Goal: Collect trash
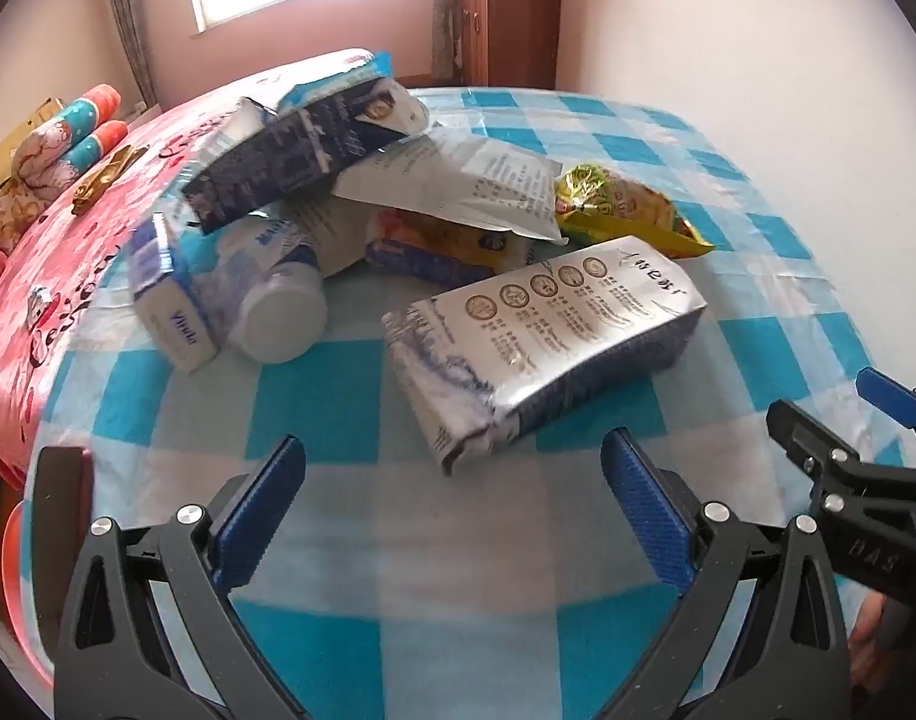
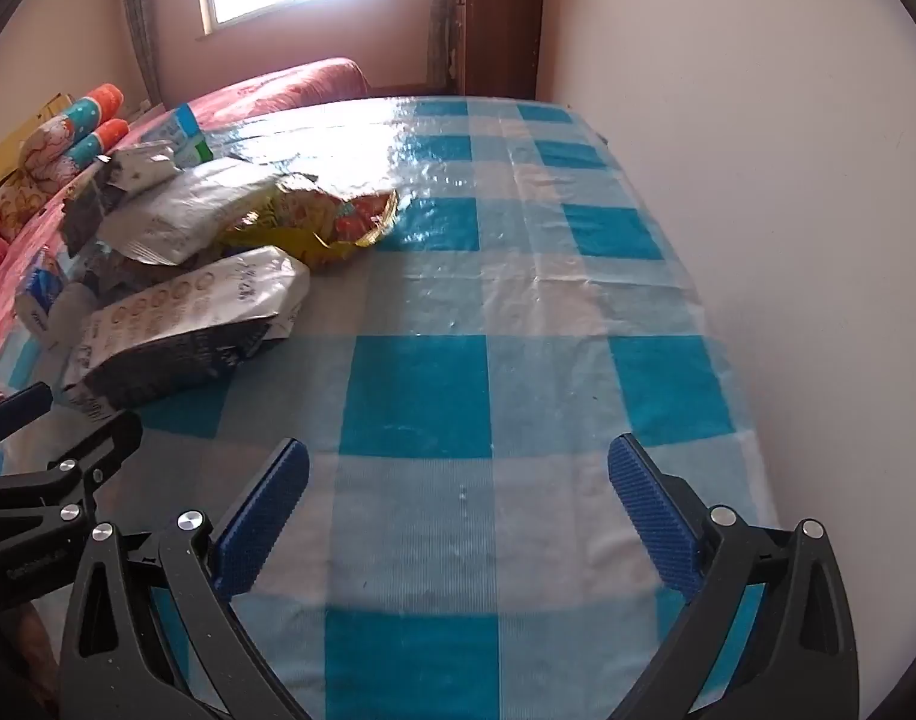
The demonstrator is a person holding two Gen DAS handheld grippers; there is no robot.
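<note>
Trash pile on a checked desk (image 1: pixel 350 396). The nearest piece, a silver pouch (image 1: pixel 542 342), lies just ahead of the left gripper (image 1: pixel 452 510), long axis slanting from near-left to far-right. The right gripper (image 2: pixel 458 516) faces bare cloth, the pouch (image 2: pixel 182 330) off to its left. Both sets of jaws stand fully open, holding and touching nothing.

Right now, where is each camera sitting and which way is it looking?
Left wrist: on the left claw, looking down at the trash pile; its open blue fingers show, plus the right claw at the edge.
Right wrist: on the right claw, facing the checkered cloth along the wall; its open fingers show.
Both see the silver bag and yellow wrapper.
</note>
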